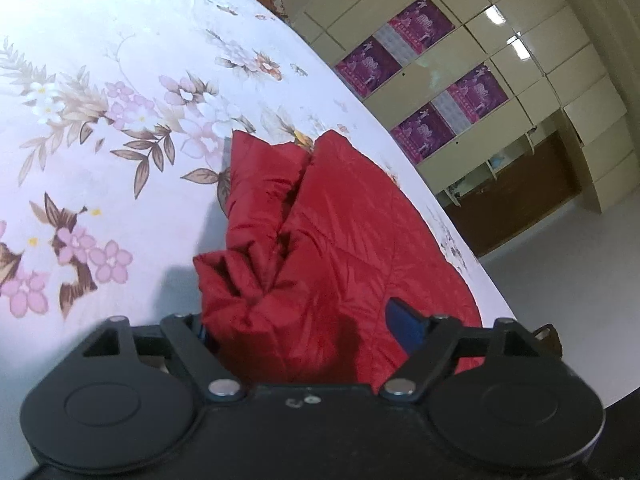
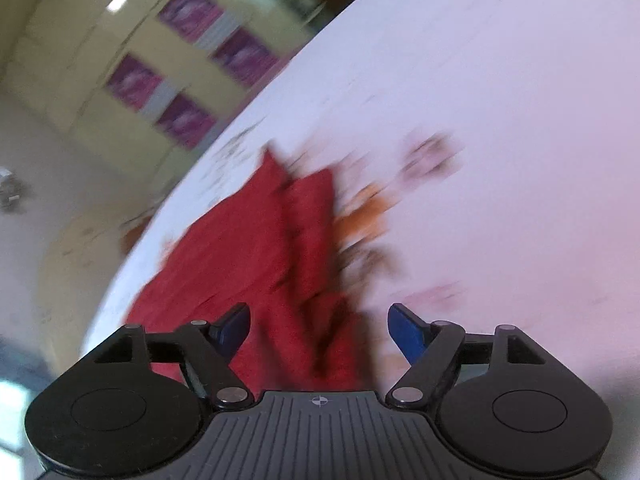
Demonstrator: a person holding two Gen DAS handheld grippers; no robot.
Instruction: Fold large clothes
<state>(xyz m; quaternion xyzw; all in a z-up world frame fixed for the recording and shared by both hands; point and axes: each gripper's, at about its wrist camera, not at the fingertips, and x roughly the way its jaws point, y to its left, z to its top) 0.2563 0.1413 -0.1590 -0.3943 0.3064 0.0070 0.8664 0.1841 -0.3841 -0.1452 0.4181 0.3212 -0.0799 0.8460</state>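
Observation:
A red quilted jacket (image 1: 328, 232) lies on a floral sheet (image 1: 100, 140) near the bed's right edge. My left gripper (image 1: 304, 328) is open and low over the jacket's near end; red cloth bunches between its jaws and hides the left blue pad, while the right blue pad (image 1: 406, 330) shows. In the blurred right wrist view the same jacket (image 2: 256, 256) lies ahead. My right gripper (image 2: 318, 330) is open above its near end, both blue pads (image 2: 408, 332) apart and holding nothing.
The bed's edge (image 1: 452, 232) runs diagonally past the jacket. Beyond it are grey floor (image 1: 560, 288) and cream cabinets with purple posters (image 1: 420, 24). Bare floral sheet stretches left of the jacket.

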